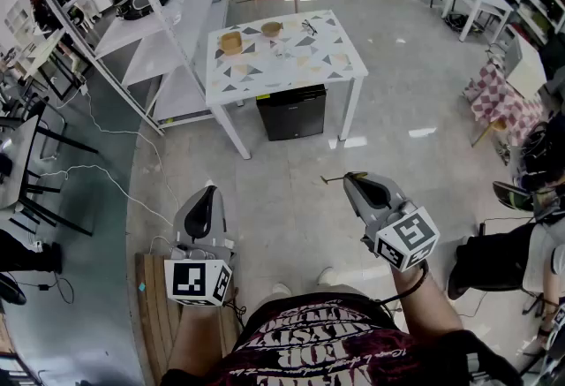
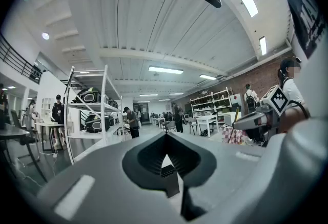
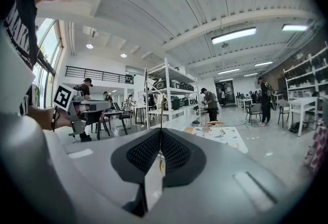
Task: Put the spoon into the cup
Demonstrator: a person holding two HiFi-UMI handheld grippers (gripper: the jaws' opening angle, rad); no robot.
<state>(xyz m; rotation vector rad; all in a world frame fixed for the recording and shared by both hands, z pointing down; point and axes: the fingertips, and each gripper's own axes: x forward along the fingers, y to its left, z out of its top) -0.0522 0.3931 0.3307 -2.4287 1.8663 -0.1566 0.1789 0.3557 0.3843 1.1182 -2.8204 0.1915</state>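
Open workshop floor: the white triangle-patterned table [image 1: 291, 82] is standing well ahead, bearing a tan wooden cup [image 1: 230, 42] and a tan wooden bowl [image 1: 272, 28], their contents too small to tell. We are pinching the thin gold metal spoon [image 1: 334, 178] in the right gripper [image 1: 349, 178], well apart from the cup. The left gripper [image 1: 208, 192] is pressing its jaws together, empty.

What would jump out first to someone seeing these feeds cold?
The right gripper, low in the head view, is shut on a thin golden-brown spoon that sticks out past its tips. Far ahead stands the white table with a triangle-patterned top, carrying two round tan vessels. The left gripper holds nothing.
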